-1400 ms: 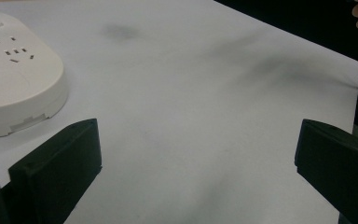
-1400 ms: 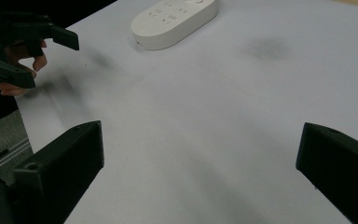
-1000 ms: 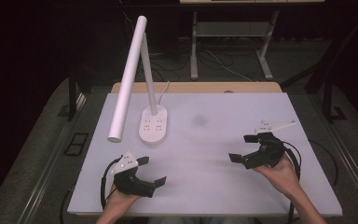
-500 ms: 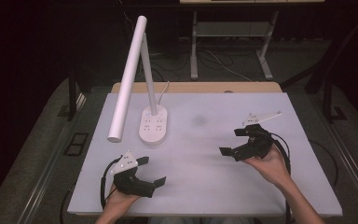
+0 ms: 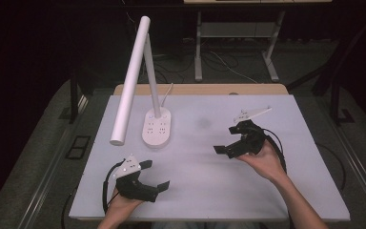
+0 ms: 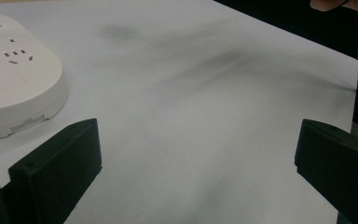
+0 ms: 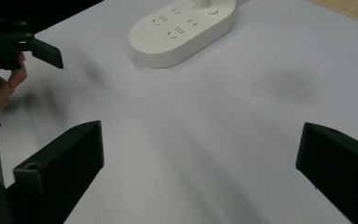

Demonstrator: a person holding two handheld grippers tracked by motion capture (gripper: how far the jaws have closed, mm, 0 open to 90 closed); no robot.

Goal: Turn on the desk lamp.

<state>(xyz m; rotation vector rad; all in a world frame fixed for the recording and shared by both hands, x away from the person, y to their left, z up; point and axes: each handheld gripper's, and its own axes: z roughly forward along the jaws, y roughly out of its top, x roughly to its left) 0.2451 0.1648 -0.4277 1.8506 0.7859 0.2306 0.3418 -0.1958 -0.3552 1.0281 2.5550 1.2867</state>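
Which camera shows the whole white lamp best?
The high view: the lamp shows whole there, long tube head, thin stem and oval base with sockets on the table. The right gripper view shows its whole base and the stem's foot. The left gripper view catches part of the base at its left edge.

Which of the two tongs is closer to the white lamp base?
Left, narrowly. The left tongs sit open just in front of the lamp base; the right tongs hover open farther off to its right.

No readable text, labels or numbers anywhere.
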